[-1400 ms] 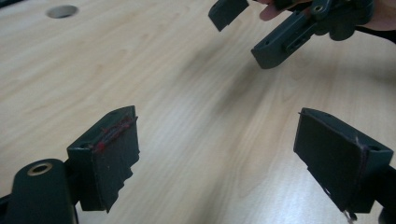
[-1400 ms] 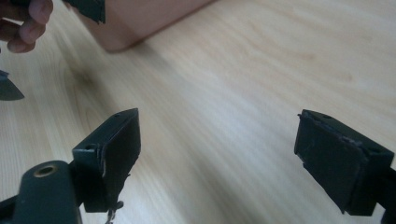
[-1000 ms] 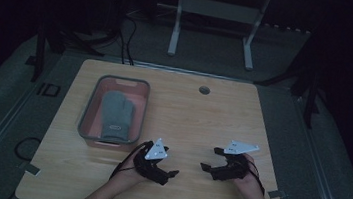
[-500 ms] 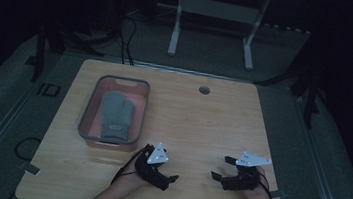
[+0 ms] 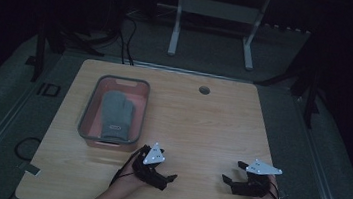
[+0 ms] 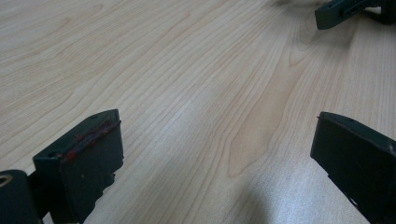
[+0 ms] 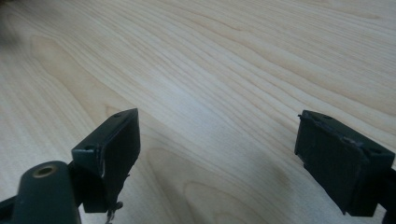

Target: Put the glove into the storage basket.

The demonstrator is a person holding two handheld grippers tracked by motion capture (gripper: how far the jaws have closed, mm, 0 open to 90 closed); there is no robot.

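Two grippers rest low over the near edge of a pale wooden bench (image 5: 202,122), one in each of the person's hands. The left gripper (image 5: 168,178) sits near the middle of the front edge, its tips turned toward the person's right, a grey three-cornered plate on top. Its jaws have just been opening and now stand wide apart; in the left gripper view bare wood grain lies between them and nothing is held. Red smears mark the top edge of one of its jaws in that view.

The right gripper (image 5: 233,172) is well apart from it, farther along the same front edge, with its tips turned toward the left one and its own grey plate on top. Its jaws are also spread wide in the right gripper view, with plain wood between them and nothing gripped. A tip of that gripper shows at the upper edge of the left gripper view (image 6: 334,14).

Nearest the left gripper, just beyond it toward the far side, stands a red tray (image 5: 87,119) with a grey rim. A grey oven mitt (image 5: 115,115) lies flat inside it, cuff toward the person and thumb on the side facing the bench's middle. Neither gripper touches the tray or the mitt. A small round hole (image 5: 204,90) sits near the far edge of the bench.
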